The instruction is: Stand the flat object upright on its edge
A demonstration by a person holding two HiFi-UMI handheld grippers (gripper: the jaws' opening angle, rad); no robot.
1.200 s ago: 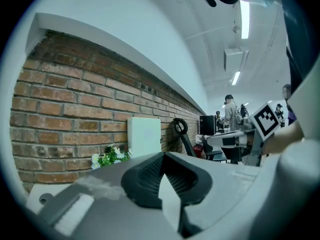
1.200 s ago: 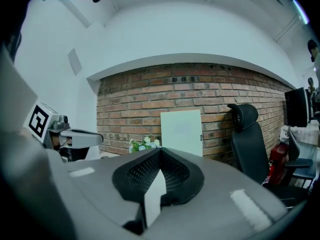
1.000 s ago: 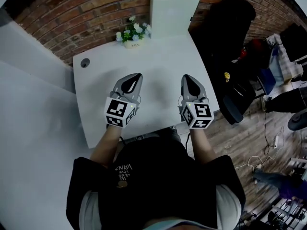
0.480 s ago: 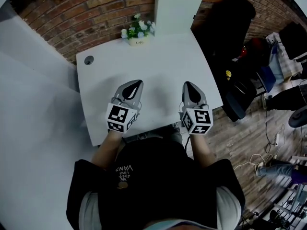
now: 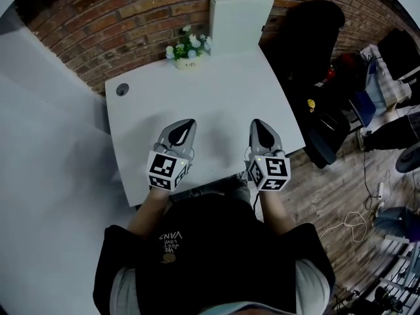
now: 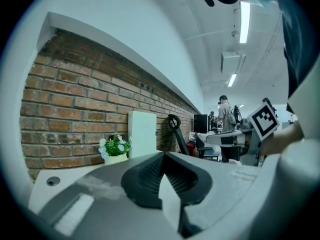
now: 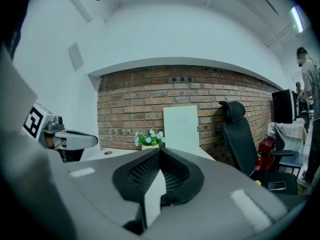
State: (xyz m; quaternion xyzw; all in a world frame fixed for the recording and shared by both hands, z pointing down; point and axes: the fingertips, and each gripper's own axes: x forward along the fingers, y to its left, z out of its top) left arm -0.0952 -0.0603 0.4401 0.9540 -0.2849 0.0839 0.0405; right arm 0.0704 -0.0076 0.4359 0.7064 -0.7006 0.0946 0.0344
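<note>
A white tabletop (image 5: 216, 90) seen from above, with a person standing at its near edge. The person holds a left tool (image 5: 186, 122) and a right tool (image 5: 257, 122) side by side, well apart, low over the near part of the tabletop and pointing toward its far edge. Each tool's own view shows its jaws pressed together with nothing between them.

The task's thing, a flat white panel (image 5: 241, 20), is at the far right corner of the tabletop. It stands upright on its lower edge with its broad face toward the person and a brick wall (image 5: 131, 12) right behind it. The wall probably serves as a backstop against tipping, though I cannot tell whether the panel actually leans on it. A small pot of white flowers (image 5: 189, 50) sits just left of the panel along the far edge, and a round cable hole (image 5: 123, 90) marks the far left corner.

With the panel already upright and both tools empty and far from it, the task looks finished. The tools appear parked near the person so that nothing can nudge the panel over.
</note>
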